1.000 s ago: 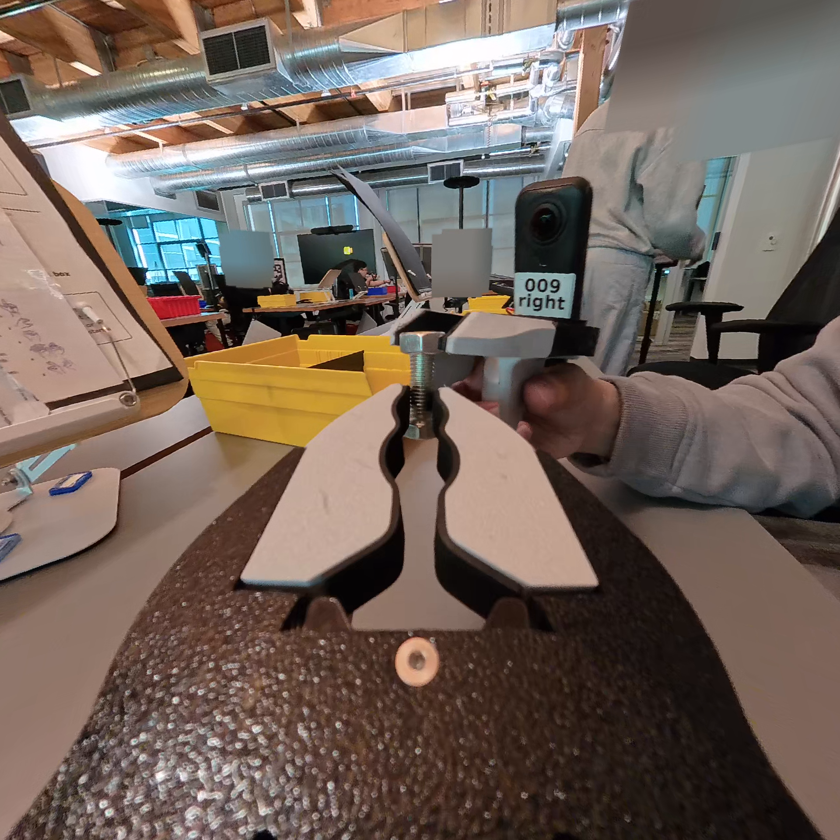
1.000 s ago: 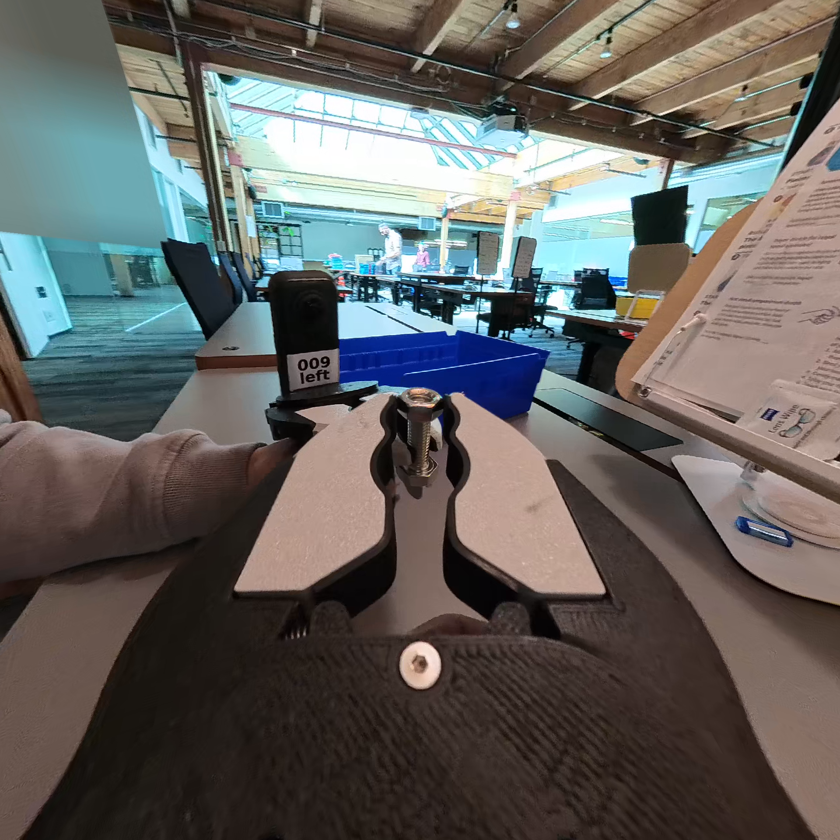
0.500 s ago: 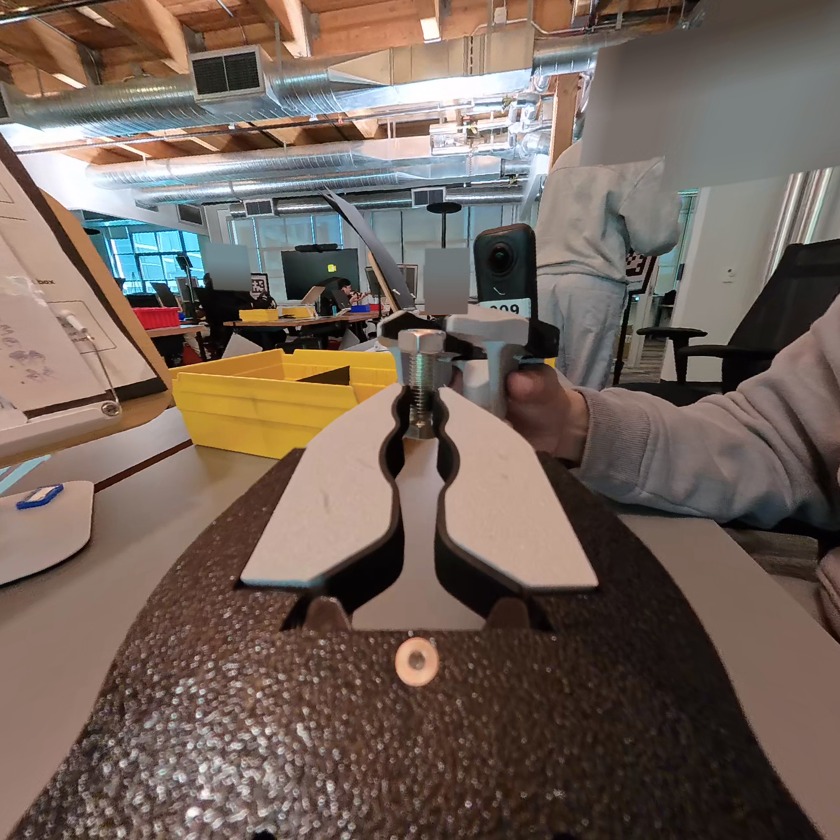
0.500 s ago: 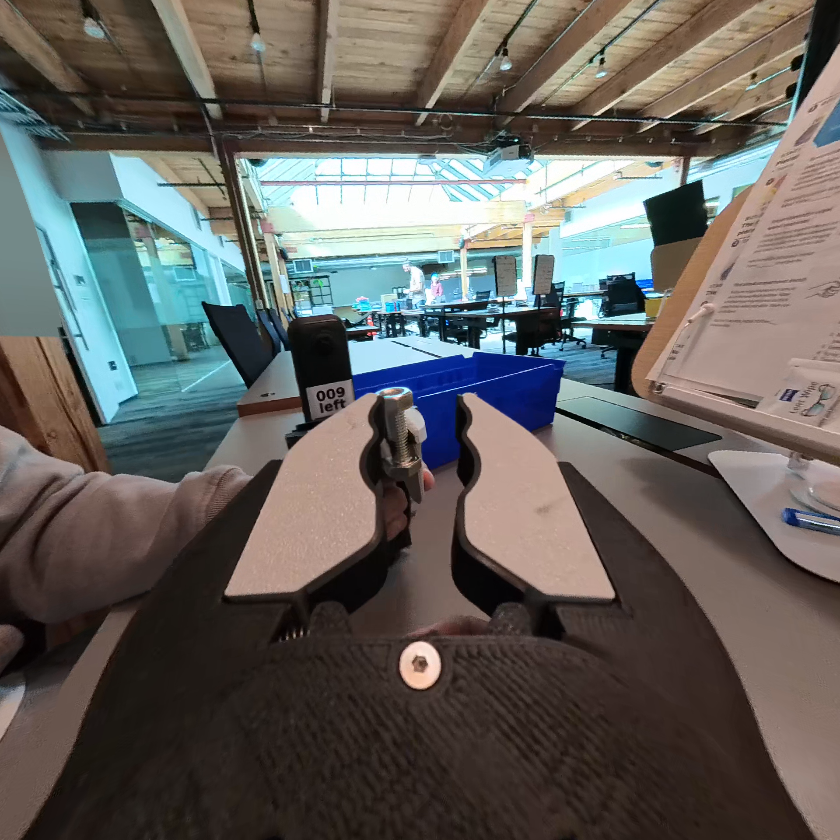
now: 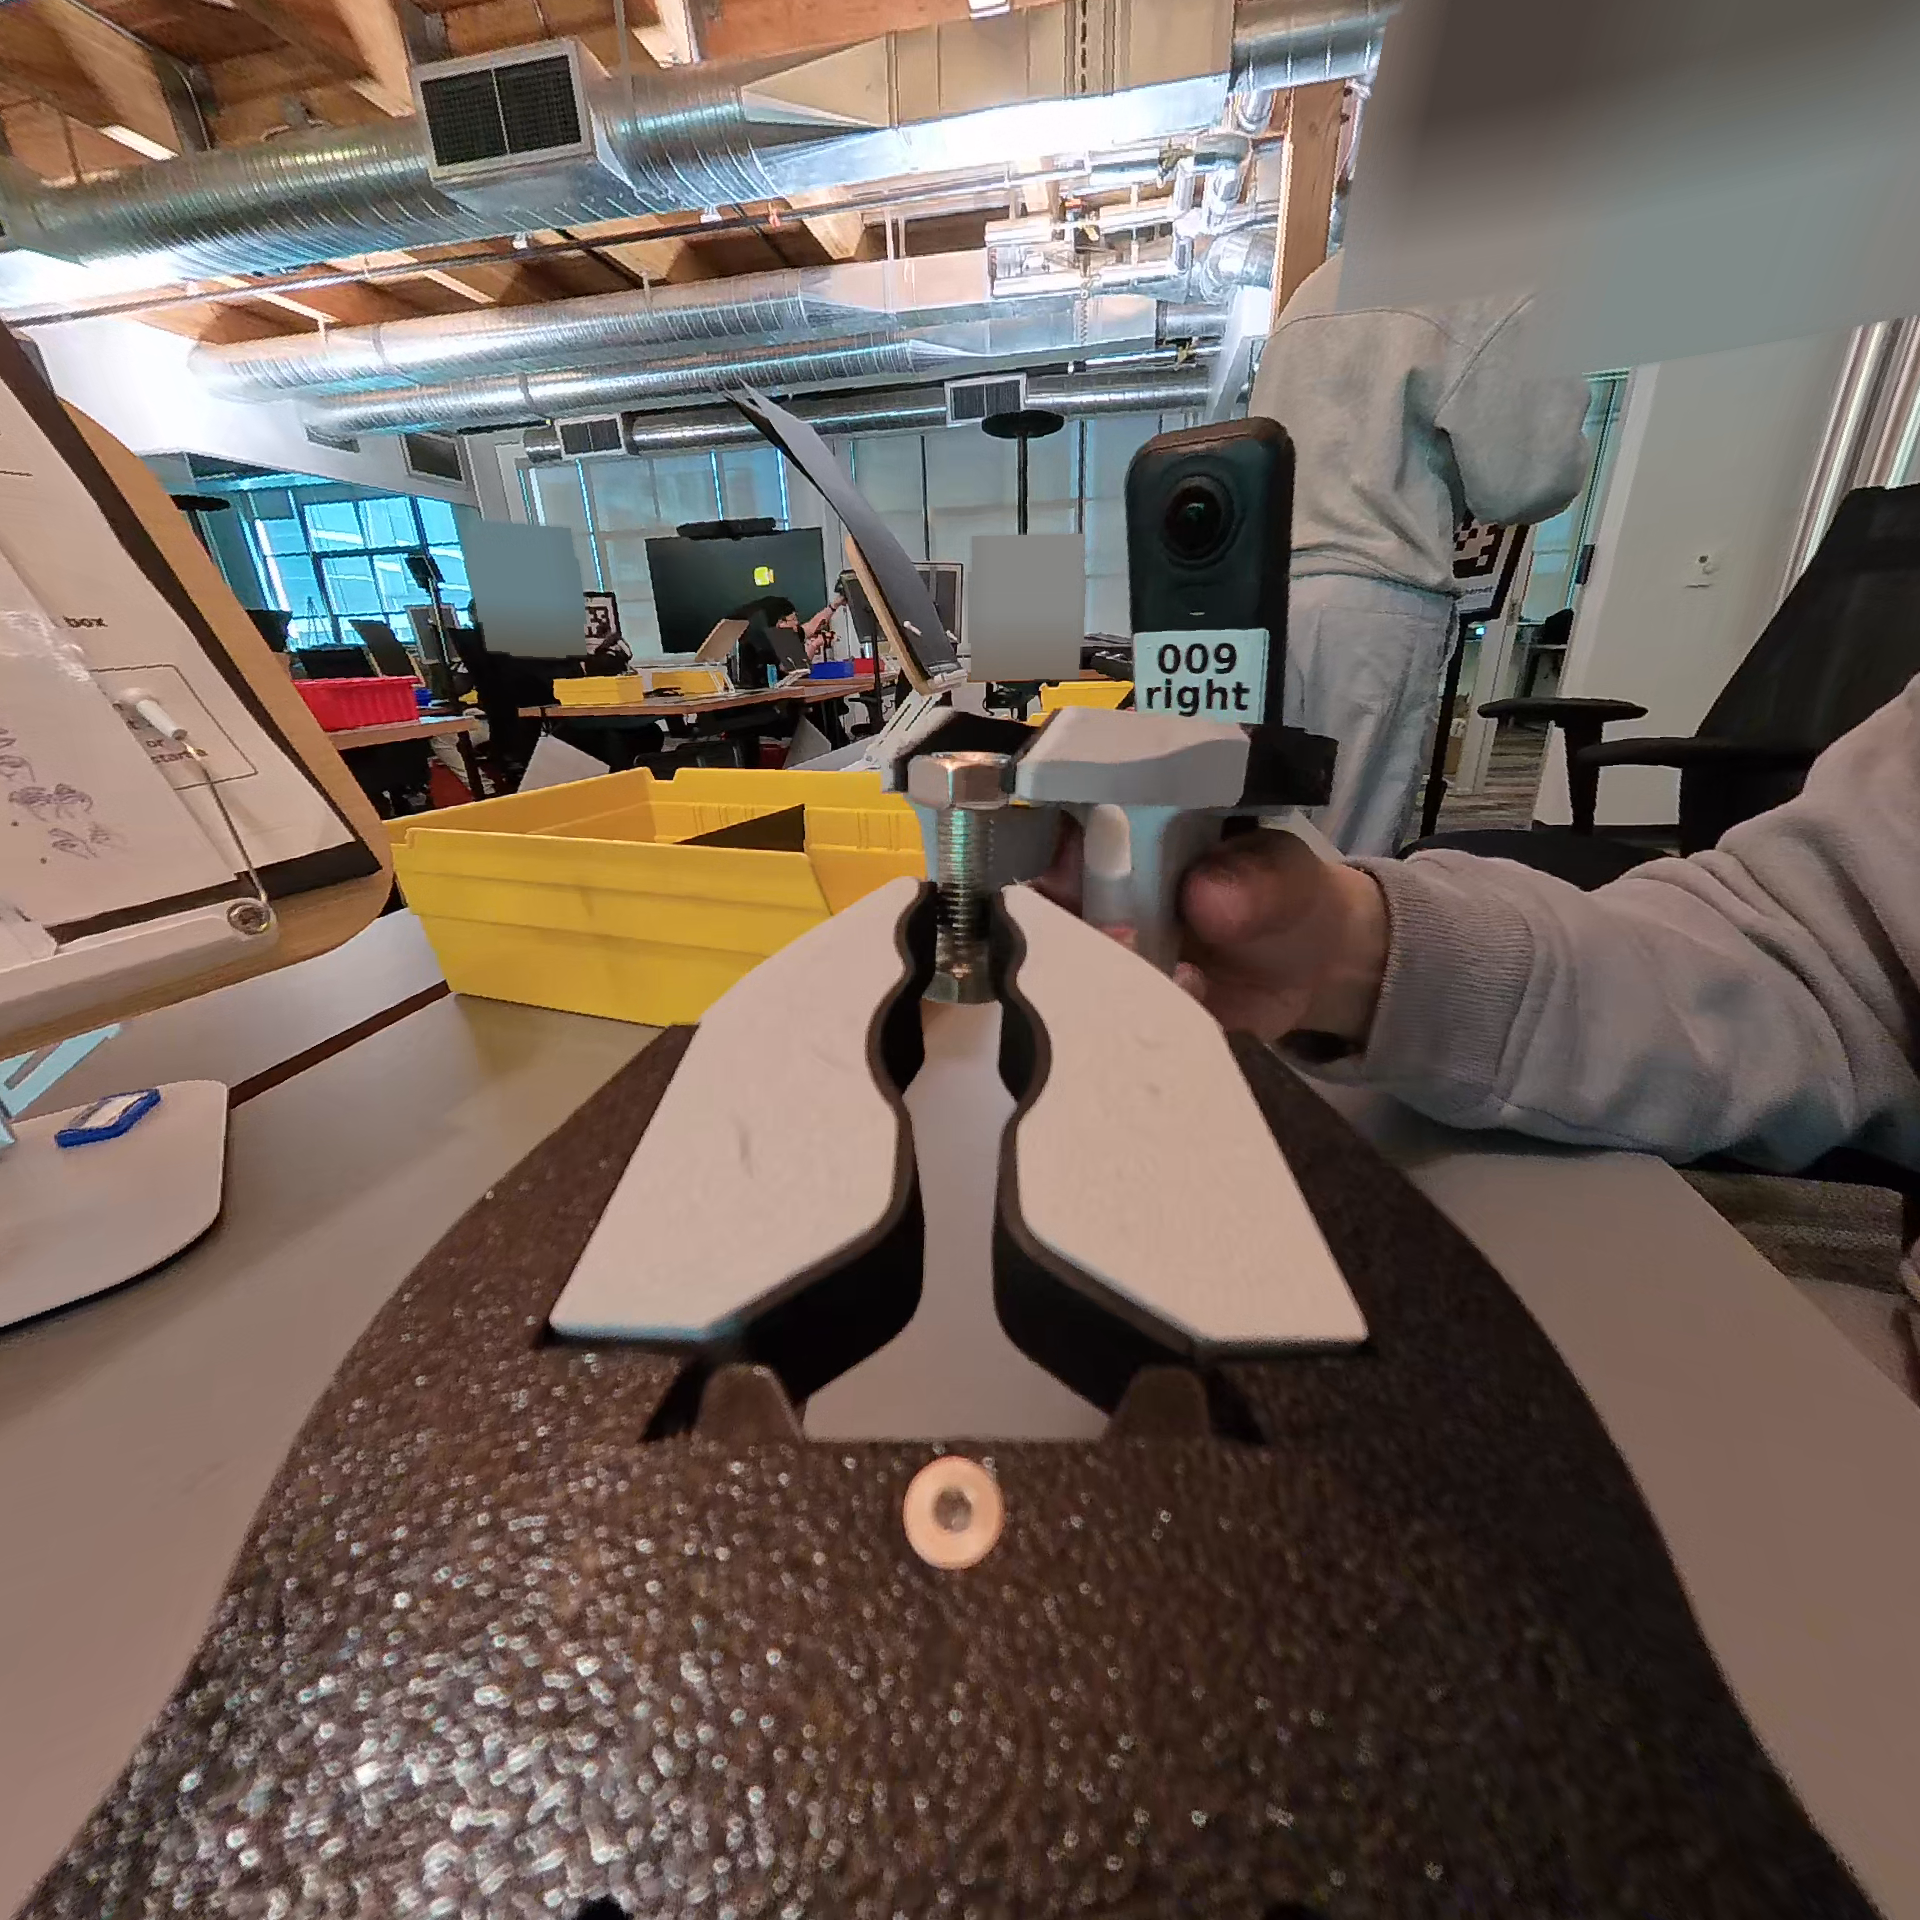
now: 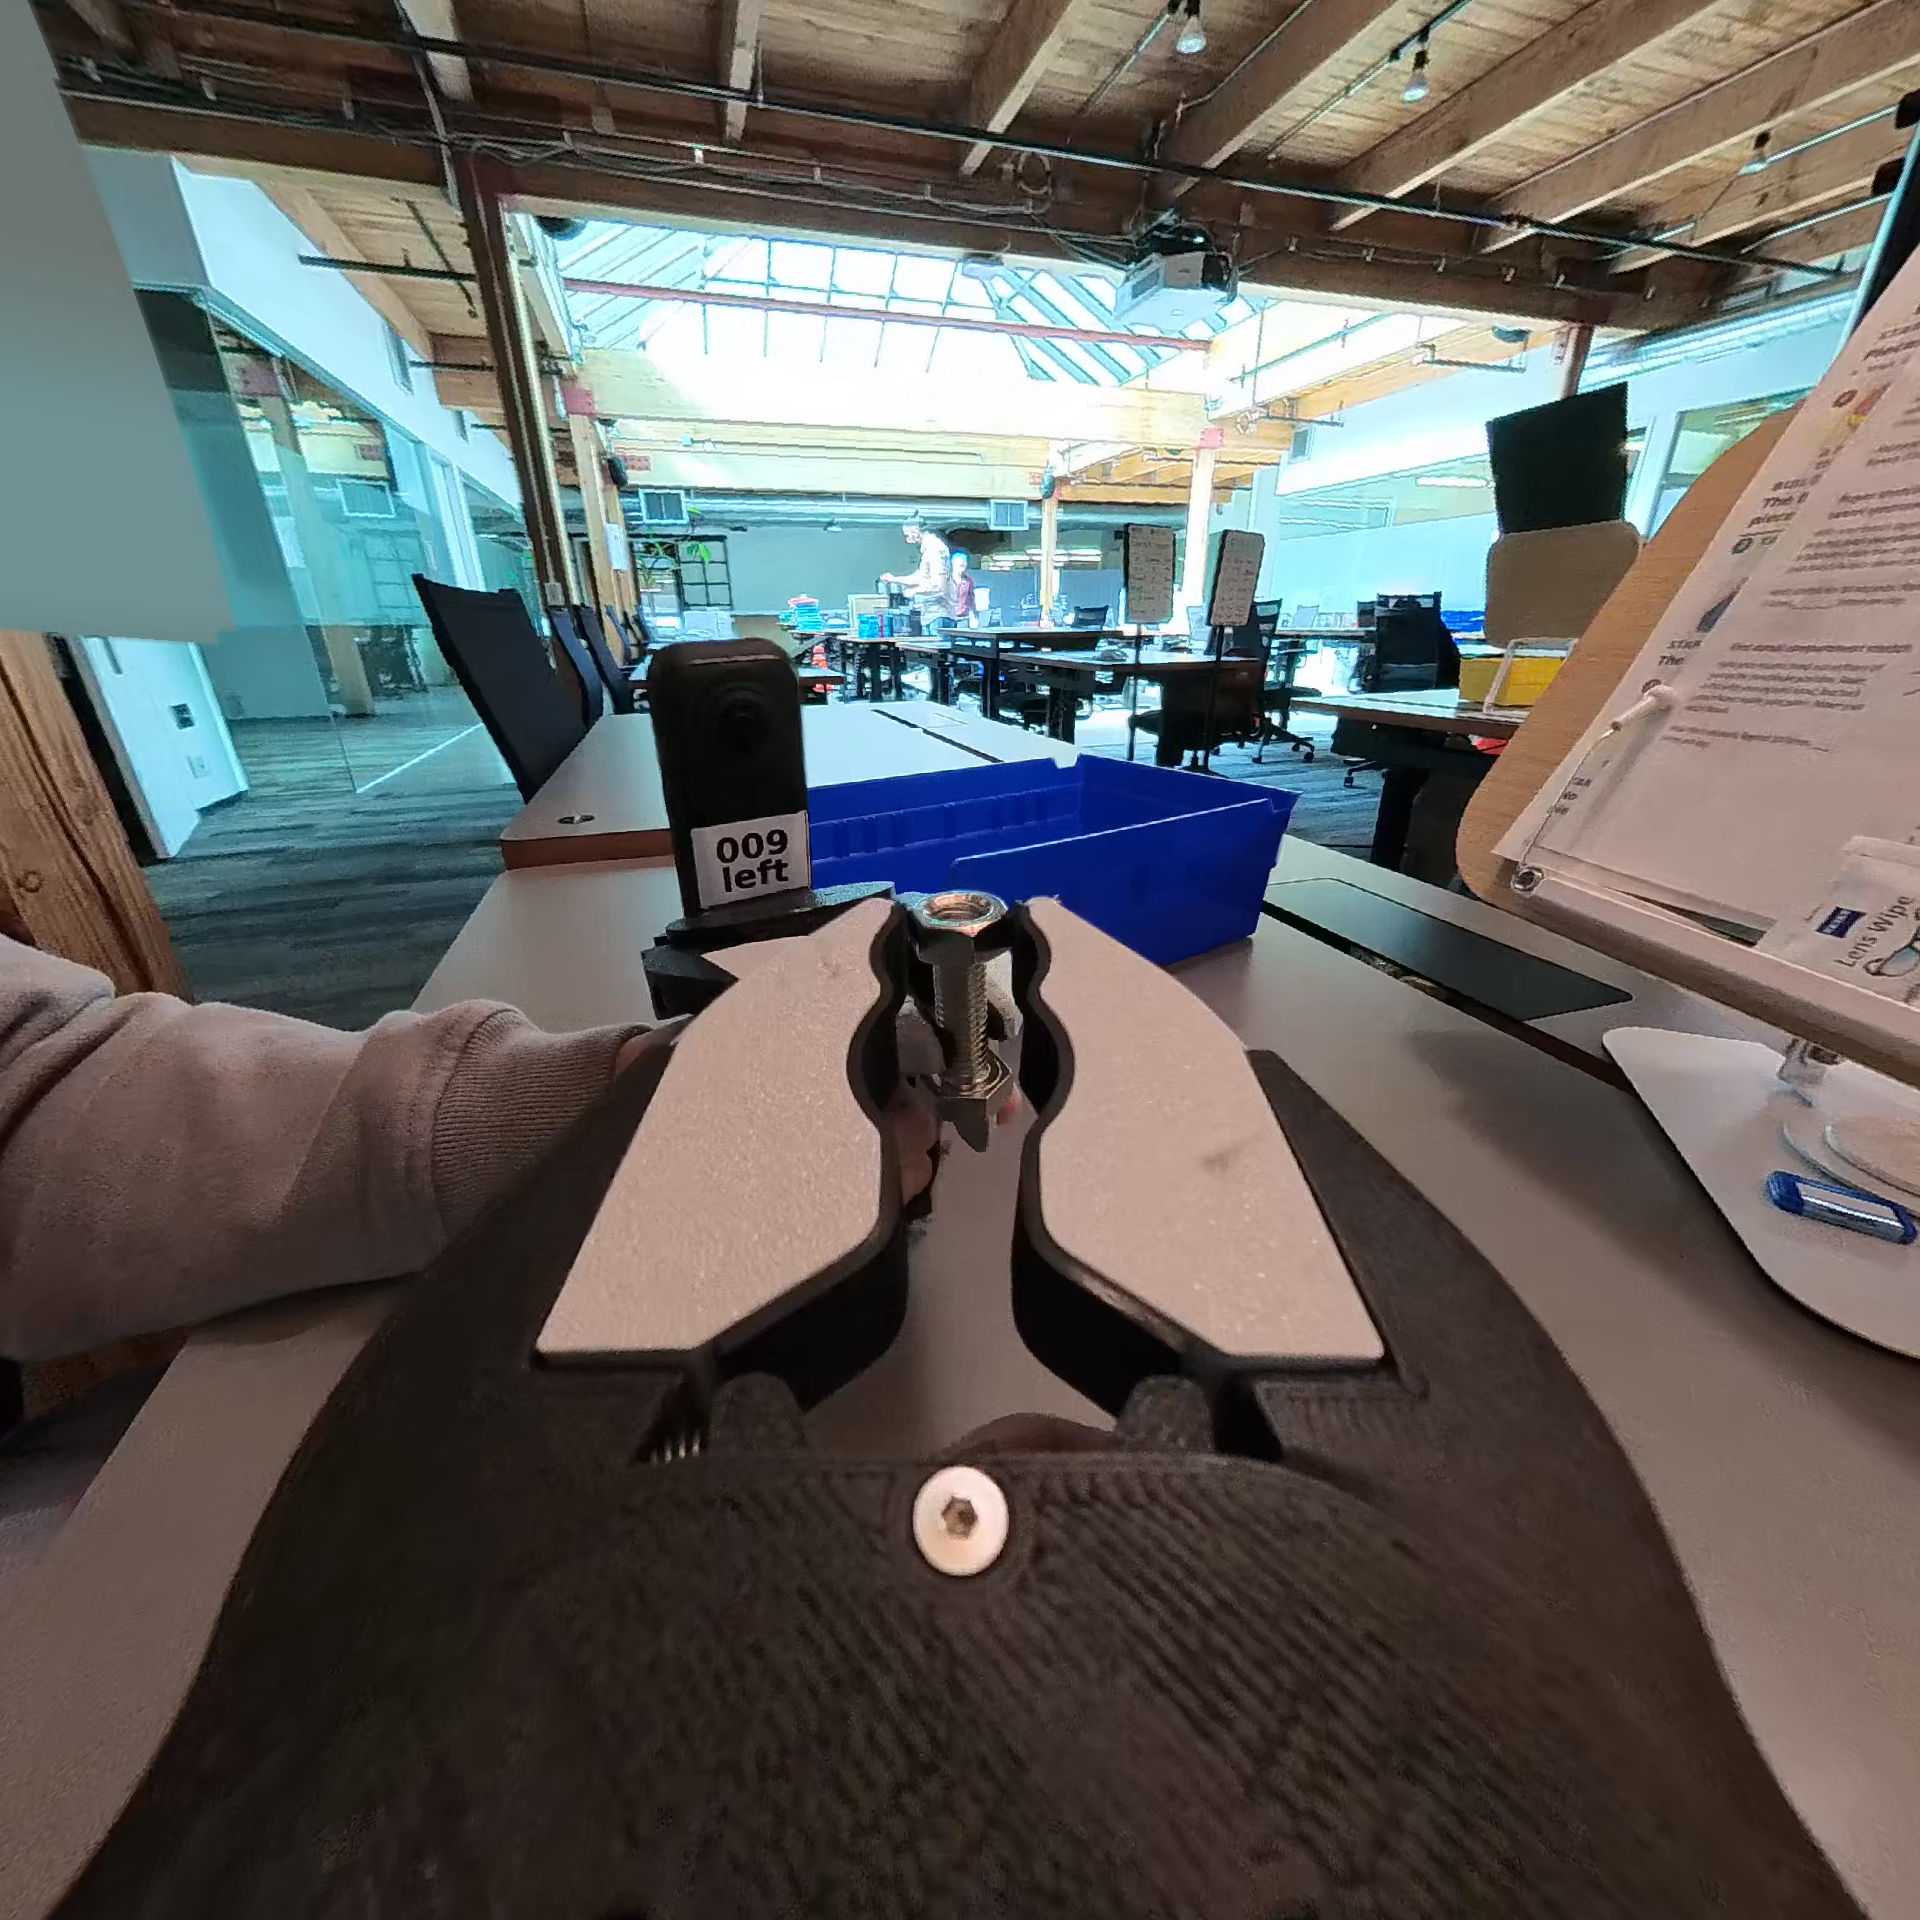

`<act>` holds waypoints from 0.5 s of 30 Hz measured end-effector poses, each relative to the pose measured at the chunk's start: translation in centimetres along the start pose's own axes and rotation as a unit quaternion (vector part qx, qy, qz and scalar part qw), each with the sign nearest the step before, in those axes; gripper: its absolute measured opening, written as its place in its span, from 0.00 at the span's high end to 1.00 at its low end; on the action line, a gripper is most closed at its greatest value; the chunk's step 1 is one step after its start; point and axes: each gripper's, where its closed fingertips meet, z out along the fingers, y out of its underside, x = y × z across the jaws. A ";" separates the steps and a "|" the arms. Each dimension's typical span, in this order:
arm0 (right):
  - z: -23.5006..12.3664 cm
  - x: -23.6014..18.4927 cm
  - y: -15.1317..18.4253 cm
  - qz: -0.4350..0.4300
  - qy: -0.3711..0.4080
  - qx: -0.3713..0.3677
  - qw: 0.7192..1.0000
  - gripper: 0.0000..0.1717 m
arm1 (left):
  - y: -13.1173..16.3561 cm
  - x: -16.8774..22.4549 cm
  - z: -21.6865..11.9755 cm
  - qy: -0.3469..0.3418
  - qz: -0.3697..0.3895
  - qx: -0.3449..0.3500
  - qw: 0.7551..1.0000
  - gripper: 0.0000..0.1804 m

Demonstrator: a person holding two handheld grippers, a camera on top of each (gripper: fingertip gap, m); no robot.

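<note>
— What's the left gripper (image 5: 961, 935) got?

— A steel hex bolt (image 5: 961, 868), upright, its fingers clamped on the lower threaded shank.

— And the right gripper (image 6: 961, 935)?

— Its fingers are closed around the hex piece at the bolt's top end. I'd guess one steadies while the other turns. All this sits above the grey table (image 6: 1455, 1060), between a yellow bin (image 5: 623, 894) and a blue bin (image 6: 1091, 842).

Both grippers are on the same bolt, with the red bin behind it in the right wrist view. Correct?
Not quite. The bin behind the bolt in the right wrist view is blue, not red. The rest holds: the right gripper and left gripper both grip the same bolt.
</note>
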 end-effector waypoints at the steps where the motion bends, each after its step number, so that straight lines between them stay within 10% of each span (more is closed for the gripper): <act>1: -0.1 -0.1 -0.1 0.006 -0.010 0.003 1.000 0.89 | -0.1 0.1 0.0 0.005 -0.001 0.003 1.000 0.95; 15: -0.9 -1.5 -0.8 0.023 -0.083 0.016 0.996 0.89 | -0.7 1.8 0.1 0.068 -0.023 0.021 0.997 0.95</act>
